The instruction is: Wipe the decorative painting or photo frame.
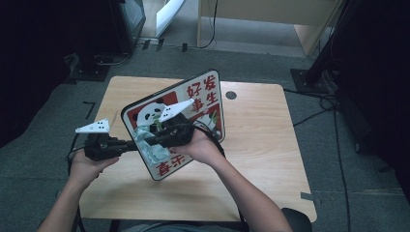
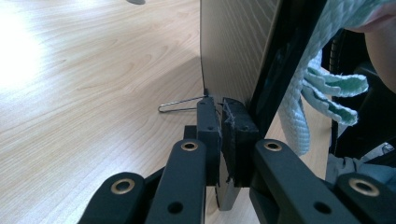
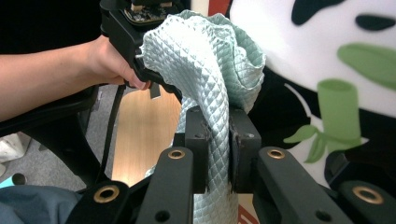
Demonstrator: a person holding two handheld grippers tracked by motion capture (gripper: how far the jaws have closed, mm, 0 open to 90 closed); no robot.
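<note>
A square picture board (image 1: 203,96) with a panda, red characters and a black rim stands tilted above the wooden table (image 1: 261,140). My left gripper (image 1: 131,144) is shut on the board's left edge. In the left gripper view its pads (image 2: 208,130) pinch that edge, with the board's plain back (image 2: 233,46) rising above them. My right gripper (image 1: 153,140) is shut on a pale green quilted cloth (image 3: 205,56), which lies bunched against the panda face (image 3: 327,56) of the board. The cloth (image 2: 322,84) also hangs past the board's black rim.
A thin wire stand (image 2: 177,105) sticks out behind the board at the table. A round cable hole (image 1: 231,95) sits near the table's far edge. Cables (image 1: 319,104) and black stand bases lie on the floor to the right and the back left.
</note>
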